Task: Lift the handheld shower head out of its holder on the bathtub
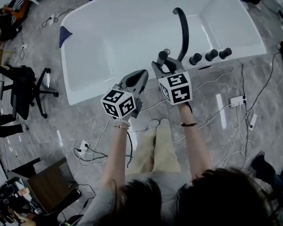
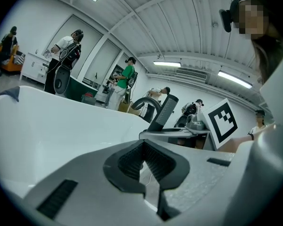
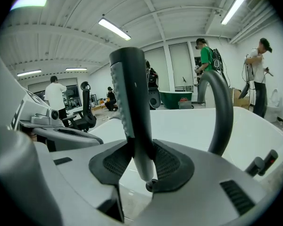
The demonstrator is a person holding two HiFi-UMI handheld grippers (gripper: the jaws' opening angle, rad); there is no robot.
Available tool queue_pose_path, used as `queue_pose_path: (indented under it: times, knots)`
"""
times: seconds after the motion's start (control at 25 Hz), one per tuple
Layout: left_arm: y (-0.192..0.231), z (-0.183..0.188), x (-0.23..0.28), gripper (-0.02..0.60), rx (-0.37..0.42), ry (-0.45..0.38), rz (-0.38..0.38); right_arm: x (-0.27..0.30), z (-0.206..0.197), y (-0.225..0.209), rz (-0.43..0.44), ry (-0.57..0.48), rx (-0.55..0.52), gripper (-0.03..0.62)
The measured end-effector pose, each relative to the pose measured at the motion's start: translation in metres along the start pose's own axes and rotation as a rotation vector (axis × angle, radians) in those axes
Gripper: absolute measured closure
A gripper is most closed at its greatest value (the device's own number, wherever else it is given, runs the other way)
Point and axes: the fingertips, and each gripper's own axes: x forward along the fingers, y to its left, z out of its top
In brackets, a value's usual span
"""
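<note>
The handheld shower head (image 3: 129, 102) is a dark grey stick that stands upright, clamped between the pads of my right gripper (image 3: 137, 149). In the head view the right gripper (image 1: 163, 62) hangs over the near rim of the white bathtub (image 1: 99, 86), and the shower head (image 1: 163, 53) sticks up from its jaws. My left gripper (image 1: 142, 74) is just to its left above the same rim, shut with nothing in it. The left gripper view shows its jaws (image 2: 142, 147) meeting, with the shower head (image 2: 166, 112) beyond them.
A black arched faucet spout (image 1: 183, 29) rises from the tub rim beside the right gripper (image 3: 222, 112). Three black knobs (image 1: 211, 55) sit to its right. Cables and a power strip (image 1: 237, 100) lie on the floor. An office chair (image 1: 23, 91) stands at the left. Several people stand beyond the tub.
</note>
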Motion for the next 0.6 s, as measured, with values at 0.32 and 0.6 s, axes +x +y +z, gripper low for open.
queue_pose_path:
  times: [0.32,0.6]
  knots:
    - [-0.024,0.023,-0.017,0.575,0.004,-0.034,-0.014,-0.029,0.031,0.01,0.001,-0.04,-0.006,0.459]
    - [-0.048,0.046,-0.029,0.575,0.023,-0.065,-0.03,-0.059,0.058,0.017,0.001,-0.082,-0.002,0.459]
